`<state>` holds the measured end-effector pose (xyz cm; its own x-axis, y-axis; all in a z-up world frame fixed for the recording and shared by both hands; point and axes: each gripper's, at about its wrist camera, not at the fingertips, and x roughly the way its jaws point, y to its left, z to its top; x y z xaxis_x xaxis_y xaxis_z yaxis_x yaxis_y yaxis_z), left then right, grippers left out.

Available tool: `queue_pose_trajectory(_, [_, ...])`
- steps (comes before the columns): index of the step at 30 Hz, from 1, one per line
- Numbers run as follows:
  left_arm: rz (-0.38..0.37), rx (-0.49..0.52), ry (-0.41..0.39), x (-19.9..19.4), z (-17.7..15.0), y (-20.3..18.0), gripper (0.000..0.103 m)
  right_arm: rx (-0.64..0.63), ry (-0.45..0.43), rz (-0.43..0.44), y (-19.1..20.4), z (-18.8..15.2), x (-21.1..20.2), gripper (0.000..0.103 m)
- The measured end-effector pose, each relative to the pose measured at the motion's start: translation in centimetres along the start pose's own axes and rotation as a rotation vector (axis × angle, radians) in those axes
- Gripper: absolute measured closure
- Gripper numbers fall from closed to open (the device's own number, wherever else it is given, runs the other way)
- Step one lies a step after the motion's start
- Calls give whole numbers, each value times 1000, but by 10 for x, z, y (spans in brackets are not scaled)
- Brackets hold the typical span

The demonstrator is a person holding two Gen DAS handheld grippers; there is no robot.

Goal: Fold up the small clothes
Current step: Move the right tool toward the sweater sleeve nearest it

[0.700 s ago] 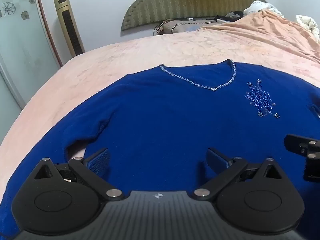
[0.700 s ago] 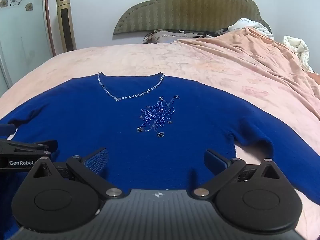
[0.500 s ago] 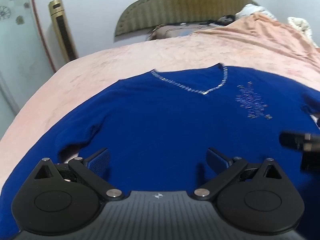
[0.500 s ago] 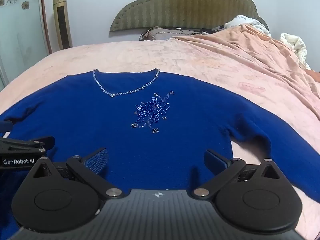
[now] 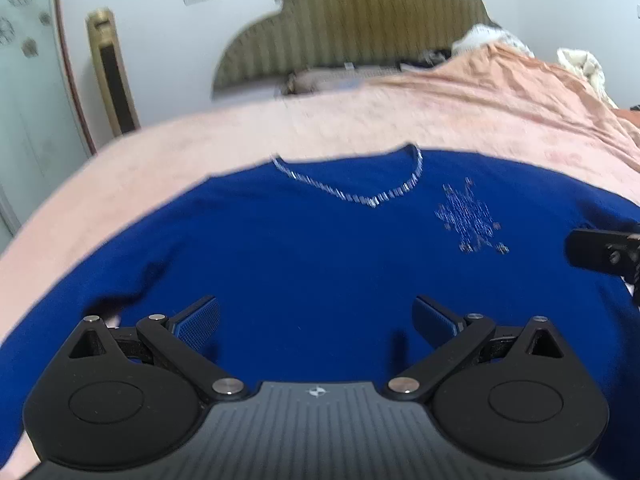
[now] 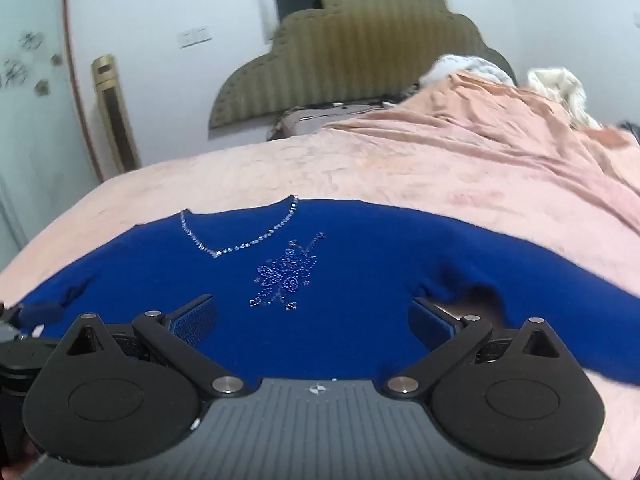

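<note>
Left wrist view showed both grippers dropped lower toward the blue beaded V-neck knit sweater (image 5: 320, 248) on the pink bed (image 5: 168, 152), jaws spread wide, nothing gripped yet.

Both wrist views low, facing headboard (image 5: 352, 28), sharing sweater (image 6: 320, 320)

The left gripper (image 5: 316, 320) has black linkage arms with silver pivot screws. Its fingers (image 5: 198, 320) wear blue ribbed pads (the grey ridged body carries a small white logo).
</note>
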<state>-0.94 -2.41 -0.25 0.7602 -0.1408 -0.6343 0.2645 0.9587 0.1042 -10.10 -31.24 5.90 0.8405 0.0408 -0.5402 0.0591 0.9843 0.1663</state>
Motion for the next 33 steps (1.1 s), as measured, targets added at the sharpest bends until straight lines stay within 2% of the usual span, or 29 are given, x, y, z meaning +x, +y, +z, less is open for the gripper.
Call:
queue_pose_trajectory(3, [25,-15,42,6,-1,4,0,-18,36,-11,2,-5,1,0])
queue_pose_trajectory(9, [91,-54,67,9,-4,15,0,-90,55,-6,16,-20,7,0])
queue_pose_trajectory(14, [125,-78,60,8,-4,22,0,-151,29,66,25,-24,1,0])
queue_pose_trajectory(26, [139,-65,61,8,-4,21,0,-125,56,81,28,-23,1,0])
queue_pose_trajectory(33, [141,-59,65,9,-6,19,0,-138,70,47,31,-23,3,0])
